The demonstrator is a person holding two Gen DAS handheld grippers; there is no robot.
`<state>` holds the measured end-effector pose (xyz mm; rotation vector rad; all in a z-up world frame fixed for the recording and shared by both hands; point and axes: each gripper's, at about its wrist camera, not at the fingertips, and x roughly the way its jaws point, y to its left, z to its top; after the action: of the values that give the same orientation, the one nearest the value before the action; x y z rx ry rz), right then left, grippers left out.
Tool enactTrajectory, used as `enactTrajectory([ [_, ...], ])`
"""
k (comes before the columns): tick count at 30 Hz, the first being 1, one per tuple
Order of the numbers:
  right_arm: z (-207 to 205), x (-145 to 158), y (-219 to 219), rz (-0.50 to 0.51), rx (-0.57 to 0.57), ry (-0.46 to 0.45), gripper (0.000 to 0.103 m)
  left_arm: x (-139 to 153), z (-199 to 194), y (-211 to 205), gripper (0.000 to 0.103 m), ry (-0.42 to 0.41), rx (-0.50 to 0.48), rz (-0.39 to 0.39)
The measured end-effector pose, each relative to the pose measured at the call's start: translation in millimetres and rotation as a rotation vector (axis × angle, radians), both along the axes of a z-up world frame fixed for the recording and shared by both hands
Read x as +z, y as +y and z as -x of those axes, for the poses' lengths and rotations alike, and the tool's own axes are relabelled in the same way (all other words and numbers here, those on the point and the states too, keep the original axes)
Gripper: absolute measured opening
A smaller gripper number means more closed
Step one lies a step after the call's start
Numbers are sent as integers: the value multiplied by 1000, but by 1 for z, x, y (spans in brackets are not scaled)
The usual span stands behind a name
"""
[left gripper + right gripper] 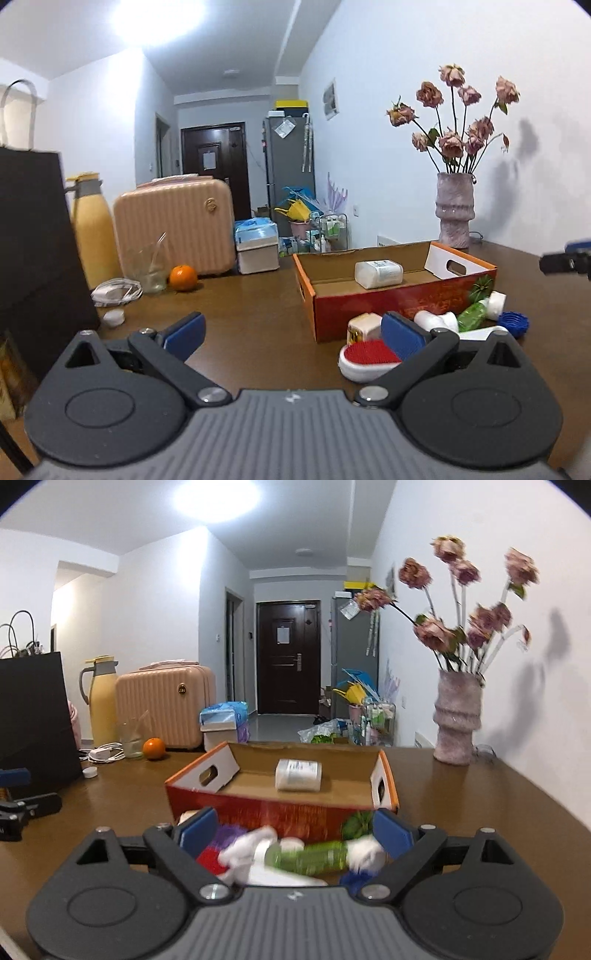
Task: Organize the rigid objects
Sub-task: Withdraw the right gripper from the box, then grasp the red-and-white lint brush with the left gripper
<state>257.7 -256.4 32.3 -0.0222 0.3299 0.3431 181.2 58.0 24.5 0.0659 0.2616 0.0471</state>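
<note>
Brown desk, cluttered. One white bottle lying inside orange box; green bottle, red brush, blue cap left outside against front wall. Left tongs, right tongs spread, gripping nothing. Judged: barely begun.

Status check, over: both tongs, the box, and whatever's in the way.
Left tongs open, empty. Right tongs open, over the green bottle, not gripping. Cardboard box holds one white bottle. Loose clutter piled against the box front.
</note>
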Motion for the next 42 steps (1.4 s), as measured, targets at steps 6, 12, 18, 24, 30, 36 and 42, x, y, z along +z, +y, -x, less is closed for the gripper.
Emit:
enactTrajectory([
  [6, 59, -9, -8, -1, -28, -38, 98, -4, 61, -1, 103, -79, -47, 16],
  [12, 115, -23, 5, 28, -15, -118, 103, -13, 76, -12, 103, -50, -113, 3],
  [18, 116, -31, 16, 39, -4, -95, 103, -20, 68, -10, 103, -13, -124, 33],
  [24, 88, -51, 11, -1, -22, -12, 99, -38, 45, -1, 103, 72, -115, 61],
  [30, 36, -73, 5, -55, -46, 170, 67, -53, -7, -3, 103, 192, -89, 87],
  [36, -24, -80, -2, -142, -72, 264, 38, -57, -71, -5, 100, 260, -117, 141],
  [42, -80, -88, -12, -229, -123, 311, 25, -59, -133, -4, 83, 325, -143, 214],
])
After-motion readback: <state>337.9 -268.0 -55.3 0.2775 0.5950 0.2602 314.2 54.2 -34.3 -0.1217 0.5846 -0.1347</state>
